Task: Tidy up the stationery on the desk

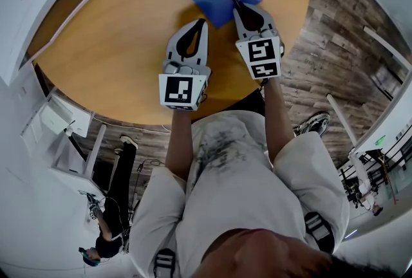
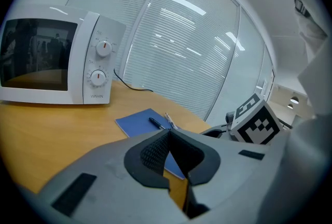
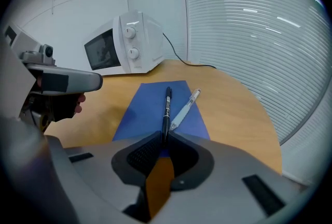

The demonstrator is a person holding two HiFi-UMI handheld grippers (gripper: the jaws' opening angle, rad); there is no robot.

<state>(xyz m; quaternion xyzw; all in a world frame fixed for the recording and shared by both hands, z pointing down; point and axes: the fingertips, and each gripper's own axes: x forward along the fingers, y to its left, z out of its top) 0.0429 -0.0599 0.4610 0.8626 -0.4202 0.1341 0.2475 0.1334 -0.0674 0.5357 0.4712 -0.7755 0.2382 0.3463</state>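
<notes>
Pickup | right tool clamped on black pen | left tool closed, empty | next, likely: lift off notebook

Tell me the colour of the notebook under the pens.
The notebook is blue; right gripper view shows it best.

Office: window blinds, microwave on desk.

The room is bright, with soft, even light. Long lamps show as white stripes on the blinds, and the microwave window is shiny with glare. Shadows on the worktop are faint. Every picture bends like a fishbowl, with dark corners. The black pen looks sharp; the right tongs, close up, look soft.
</notes>
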